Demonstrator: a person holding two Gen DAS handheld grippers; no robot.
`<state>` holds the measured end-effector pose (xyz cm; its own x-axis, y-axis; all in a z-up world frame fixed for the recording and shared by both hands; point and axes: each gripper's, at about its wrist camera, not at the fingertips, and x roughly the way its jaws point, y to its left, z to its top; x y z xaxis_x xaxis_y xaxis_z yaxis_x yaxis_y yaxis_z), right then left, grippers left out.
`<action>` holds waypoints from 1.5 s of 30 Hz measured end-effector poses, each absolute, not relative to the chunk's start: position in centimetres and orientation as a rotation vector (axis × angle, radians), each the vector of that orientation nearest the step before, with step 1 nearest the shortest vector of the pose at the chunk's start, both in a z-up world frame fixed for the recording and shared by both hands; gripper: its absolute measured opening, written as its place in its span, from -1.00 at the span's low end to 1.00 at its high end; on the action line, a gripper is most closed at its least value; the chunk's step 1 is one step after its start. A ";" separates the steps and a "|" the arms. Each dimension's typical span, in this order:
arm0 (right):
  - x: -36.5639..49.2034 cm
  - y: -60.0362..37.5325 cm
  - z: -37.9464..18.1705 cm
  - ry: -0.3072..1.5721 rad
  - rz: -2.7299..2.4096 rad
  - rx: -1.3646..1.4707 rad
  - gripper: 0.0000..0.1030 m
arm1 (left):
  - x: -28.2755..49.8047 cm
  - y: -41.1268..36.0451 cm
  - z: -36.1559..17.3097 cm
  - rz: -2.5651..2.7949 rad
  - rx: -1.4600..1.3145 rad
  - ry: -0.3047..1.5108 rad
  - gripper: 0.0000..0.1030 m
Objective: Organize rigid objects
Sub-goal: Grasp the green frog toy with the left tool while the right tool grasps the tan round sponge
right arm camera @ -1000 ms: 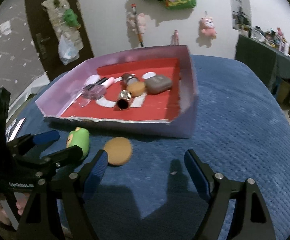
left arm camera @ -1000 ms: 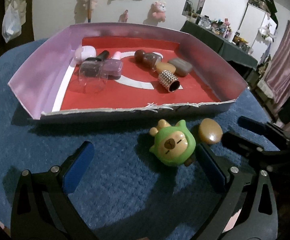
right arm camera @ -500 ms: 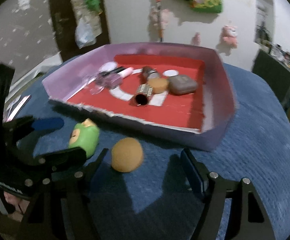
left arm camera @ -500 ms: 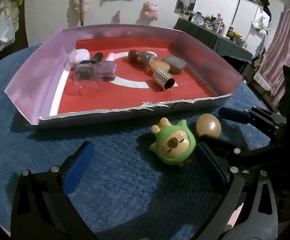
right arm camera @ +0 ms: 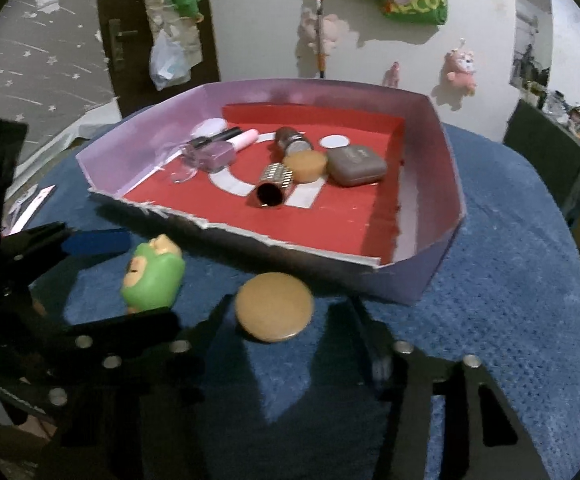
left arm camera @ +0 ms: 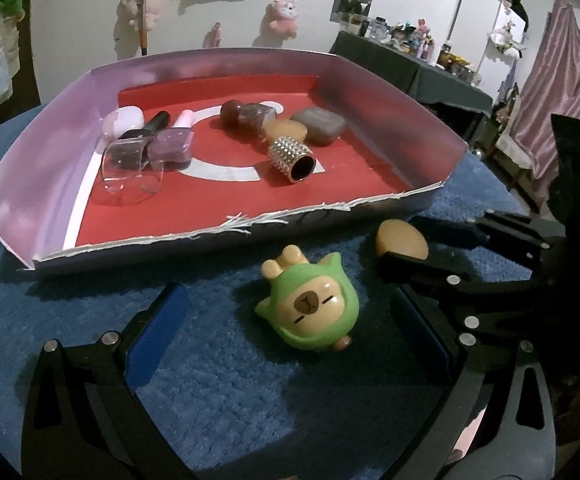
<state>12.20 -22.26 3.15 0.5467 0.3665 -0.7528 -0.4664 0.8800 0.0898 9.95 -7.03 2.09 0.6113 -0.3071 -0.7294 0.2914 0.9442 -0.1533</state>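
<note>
The left gripper (left arm camera: 290, 336) stands wide open around the green capybara toy (left arm camera: 309, 312). The right gripper (right arm camera: 286, 332) stands wide open around the tan round disc (right arm camera: 274, 306). Neither holds anything.

We see a green capybara toy (left arm camera: 309, 312) lying on its back on the blue cloth (left arm camera: 218, 392), just outside the tray (left arm camera: 42, 168). Near it lies a flat tan disc (right arm camera: 274, 307). Inside the tray rest nail polish bottles (left arm camera: 170, 148), a studded cap (left arm camera: 290, 158) and a grey case (left arm camera: 321, 125).
</note>
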 end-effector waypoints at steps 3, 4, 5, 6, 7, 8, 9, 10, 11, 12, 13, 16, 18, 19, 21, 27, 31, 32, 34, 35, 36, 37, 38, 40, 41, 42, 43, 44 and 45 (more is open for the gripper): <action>12.1 -22.1 3.2 0.858 0.521 -0.120 -0.22 | 10.0 -6.9 2.1 -0.362 -0.033 0.837 0.98; 12.0 -22.0 3.2 0.857 0.520 -0.123 -0.22 | 10.0 -6.8 2.1 -0.365 -0.034 0.834 0.98; 12.0 -22.0 3.2 0.856 0.520 -0.126 -0.22 | 10.0 -6.8 2.2 -0.368 -0.035 0.829 0.97; 12.0 -22.0 3.2 0.857 0.520 -0.124 -0.22 | 10.0 -6.8 2.2 -0.371 -0.035 0.825 0.97; 12.0 -22.0 3.2 0.858 0.521 -0.118 -0.22 | 10.0 -6.9 2.2 -0.376 -0.037 0.822 0.95; 12.0 -22.0 3.2 0.860 0.522 -0.109 -0.22 | 10.0 -7.0 2.3 -0.379 -0.037 0.820 0.92; 12.1 -22.1 3.2 0.862 0.522 -0.101 -0.22 | 10.0 -7.1 2.3 -0.383 -0.039 0.819 0.91; 12.1 -22.2 3.3 0.865 0.522 -0.093 -0.22 | 10.0 -7.2 2.3 -0.385 -0.040 0.819 0.90; 12.1 -22.4 3.3 0.866 0.521 -0.087 -0.22 | 10.0 -7.4 2.2 -0.389 -0.039 0.820 0.89; 12.1 -22.4 3.3 0.867 0.518 -0.082 -0.22 | 10.0 -7.4 2.2 -0.391 -0.039 0.821 0.89; 12.1 -22.5 3.3 0.867 0.515 -0.080 -0.22 | 10.1 -7.5 2.2 -0.392 -0.038 0.821 0.88; 12.0 -22.7 3.3 0.869 0.509 -0.076 -0.22 | 10.2 -7.6 2.2 -0.383 -0.033 0.821 0.87; 12.0 -22.8 3.3 0.868 0.506 -0.075 -0.22 | 10.3 -7.6 2.1 -0.374 -0.033 0.821 0.87; 11.9 -22.8 3.3 0.867 0.506 -0.076 -0.22 | 10.3 -7.5 2.2 -0.366 -0.033 0.817 0.87; 11.8 -22.7 3.3 0.863 0.501 -0.086 -0.22 | 10.2 -7.3 2.3 -0.348 -0.032 0.809 0.87; 11.7 -22.5 3.3 0.858 0.498 -0.093 -0.22 | 10.2 -6.7 2.1 -0.268 -0.028 0.808 0.87; 11.7 -22.6 3.2 0.859 0.499 -0.088 -0.22 | 10.3 -6.2 1.9 -0.254 -0.068 0.809 0.89; 11.7 -22.6 3.2 0.860 0.499 -0.086 -0.22 | 10.3 -6.2 1.9 -0.257 -0.069 0.809 0.89; 11.6 -22.7 3.2 0.861 0.498 -0.085 -0.22 | 10.2 -6.2 1.8 -0.257 -0.070 0.811 0.89; 11.6 -22.7 3.2 0.862 0.499 -0.085 -0.22 | 10.2 -6.2 1.8 -0.257 -0.065 0.812 0.89; 11.6 -22.7 3.2 0.862 0.499 -0.084 -0.22 | 10.3 -6.3 1.7 -0.256 -0.057 0.816 0.89; 11.6 -22.7 3.2 0.862 0.498 -0.084 -0.22 | 10.2 -6.4 1.6 -0.256 -0.052 0.821 0.90; 11.6 -22.7 3.2 0.862 0.498 -0.084 -0.22 | 10.3 -6.5 1.5 -0.257 -0.050 0.829 0.90; 11.6 -22.7 3.2 0.863 0.496 -0.086 -0.22 | 10.3 -6.6 1.3 -0.246 -0.050 0.837 0.92; 11.6 -22.8 3.2 0.864 0.497 -0.083 -0.22 | 10.2 -6.6 1.3 -0.234 -0.046 0.838 0.92; 11.6 -22.8 3.2 0.865 0.498 -0.078 -0.22 | 10.2 -6.6 1.3 -0.227 -0.048 0.838 0.93; 11.6 -22.8 3.2 0.866 0.500 -0.076 -0.22 | 10.3 -6.6 1.3 -0.227 -0.054 0.842 0.93; 11.5 -22.8 3.2 0.866 0.499 -0.076 -0.22 | 10.2 -6.6 1.4 -0.233 -0.063 0.849 0.93; 11.5 -22.8 3.2 0.867 0.499 -0.075 -0.22 | 10.2 -6.6 1.5 -0.237 -0.068 0.849 0.93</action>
